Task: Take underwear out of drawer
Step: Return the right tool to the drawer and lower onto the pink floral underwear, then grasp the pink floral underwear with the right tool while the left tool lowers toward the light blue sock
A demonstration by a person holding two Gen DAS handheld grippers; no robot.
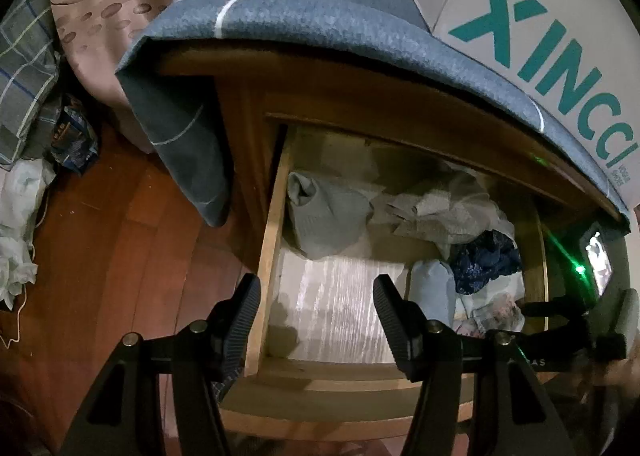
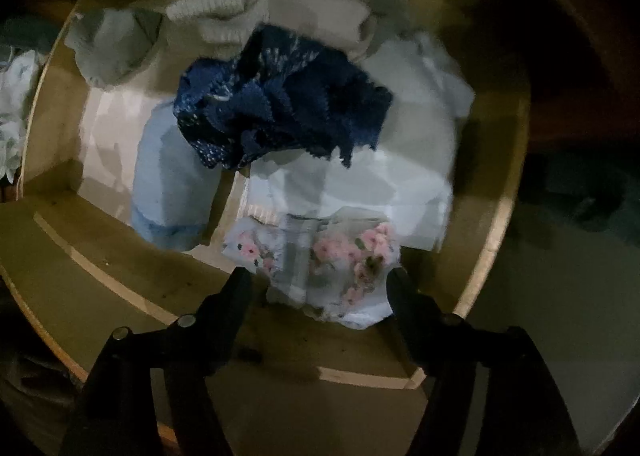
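Floral underwear [image 2: 316,268] is lying at the front right of the open drawer [image 1: 256,276], on top of pale folded cloth, with a navy lace piece [image 2: 280,111] just behind it and a light blue roll [image 2: 172,183] beside it.

We're hanging the right tongs [image 2: 320,292] straight down over the floral piece, jaws released and straddling it, pads not pressing yet. Judging that's the pick target.

Left tongs [image 1: 316,320] are released too, empty, hovering over the drawer's front left corner; probably just keeping clear.

Grey garment [image 1: 324,211] is sitting at the back left; bare liner up front.

The drawer belongs to a wooden nightstand [image 1: 240,103] draped in a blue-grey cloth [image 1: 280,11], shoe box [image 1: 540,35] on top. Red-brown wood floor [image 1: 120,236], bed [image 1: 100,15] behind.
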